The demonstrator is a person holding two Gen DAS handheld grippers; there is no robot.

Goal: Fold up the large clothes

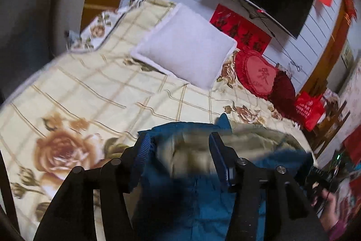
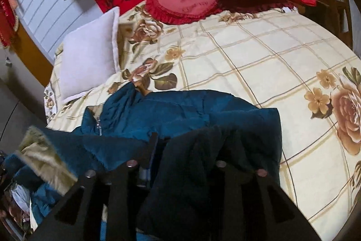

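Both tongs, left point(image 1: 180, 144) and right point(image 2: 187, 146), are standing spread over the blue coat point(image 2: 180, 110), leaving it lying flat on the bed point(image 2: 259, 49) for folding.

Teal padded coat point(image 2: 180, 110) on the floral bedspread point(image 2: 259, 56)

It lies crumpled at the bedspread's near edge, beige lining and furry hood trim point(image 2: 42, 150) turned up at one end, silver zipper showing, dark folds bunched nearest.

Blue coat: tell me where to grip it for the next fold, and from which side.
Grip the blue coat at its squared far-right corner, probably the hem. Come in from the bare bedspread on the right, fingers low. That corner lies flat at the edge with clear sheet beside it, while the fur-trimmed hood end is bunched.
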